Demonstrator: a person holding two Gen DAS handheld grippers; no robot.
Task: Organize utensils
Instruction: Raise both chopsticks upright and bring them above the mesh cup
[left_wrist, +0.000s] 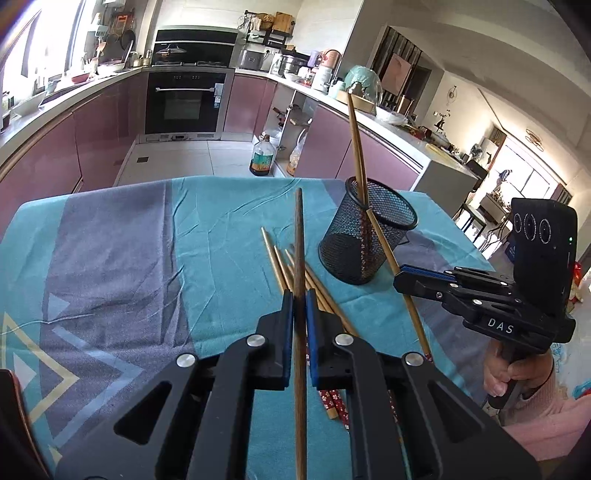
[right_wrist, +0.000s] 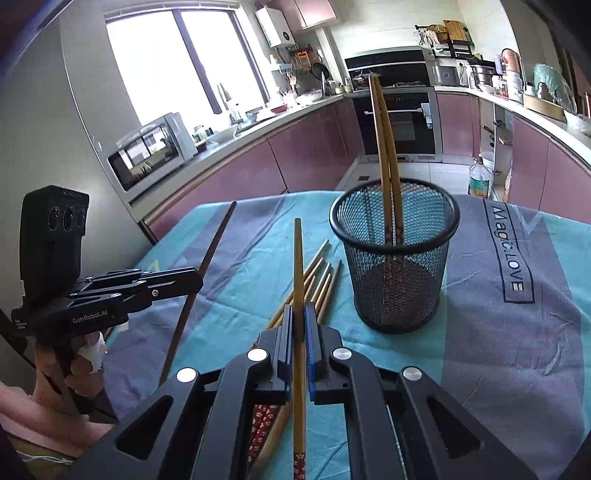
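Left gripper (left_wrist: 299, 295) is clamped on a dark brown chopstick (left_wrist: 300, 236), which runs up between the blue pads and is lifted clear of the teal-and-grey tablecloth (left_wrist: 110, 240). Just right of it, a loose pile of light bamboo chopsticks (left_wrist: 280, 266) lies flat on the cloth, their patterned red ends toward the camera. Further right, a black mesh cup (right_wrist: 395, 266) stands upright holding two bamboo chopsticks (right_wrist: 384, 147) that lean against its rim. Right gripper (right_wrist: 299, 317) is closed on a single bamboo chopstick (right_wrist: 298, 258), raised near the cup.
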